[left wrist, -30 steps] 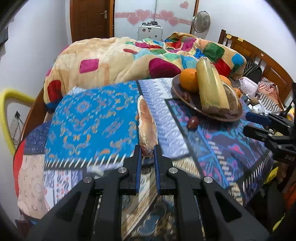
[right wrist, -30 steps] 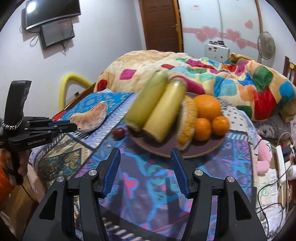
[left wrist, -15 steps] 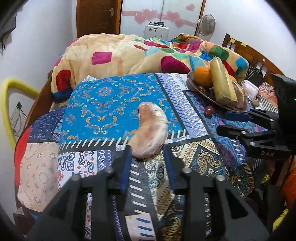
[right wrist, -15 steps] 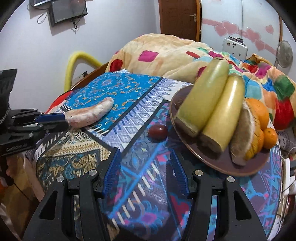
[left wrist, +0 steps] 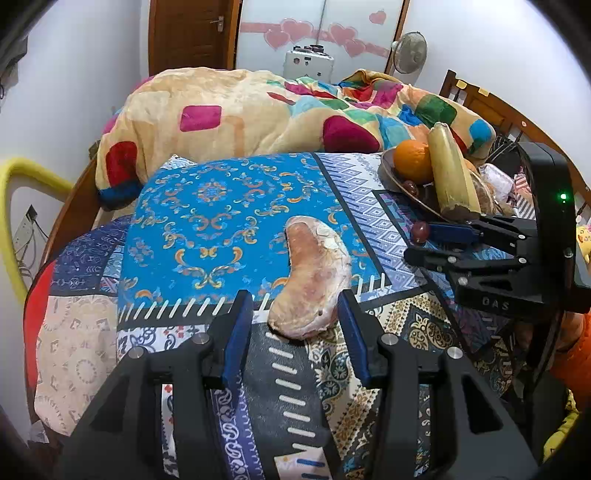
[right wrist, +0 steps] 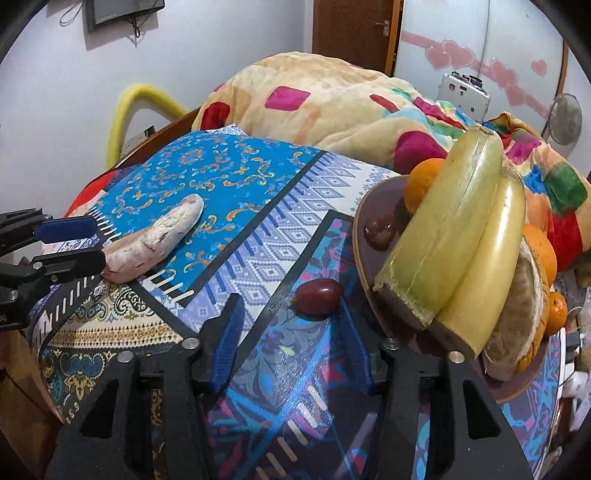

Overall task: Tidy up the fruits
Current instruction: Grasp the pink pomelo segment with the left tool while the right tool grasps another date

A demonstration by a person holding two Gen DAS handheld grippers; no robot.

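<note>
A peeled pomelo segment (left wrist: 314, 277) lies on the patterned cloth; it also shows in the right wrist view (right wrist: 155, 240). My left gripper (left wrist: 295, 317) is open, its fingers on either side of the segment's near end. A dark red jujube (right wrist: 319, 295) lies on the cloth just ahead of my open right gripper (right wrist: 291, 339), beside a brown plate (right wrist: 362, 236). The plate holds two large yellow bananas (right wrist: 454, 236), oranges (right wrist: 421, 181), a pomelo piece (right wrist: 517, 314) and another jujube (right wrist: 380, 229). The right gripper (left wrist: 436, 243) shows in the left wrist view near the jujube (left wrist: 420, 232).
The table (left wrist: 92, 325) is covered by a patchwork cloth and stands against a bed with a colourful blanket (left wrist: 240, 114). A yellow tube (left wrist: 22, 181) curves at the left. A fan (left wrist: 410, 51) and a door (left wrist: 192, 33) are at the back.
My left gripper has let go of the pomelo segment, which now lies flat on the cloth, and has opened wide. My right gripper has moved left and closer to the loose jujube.
</note>
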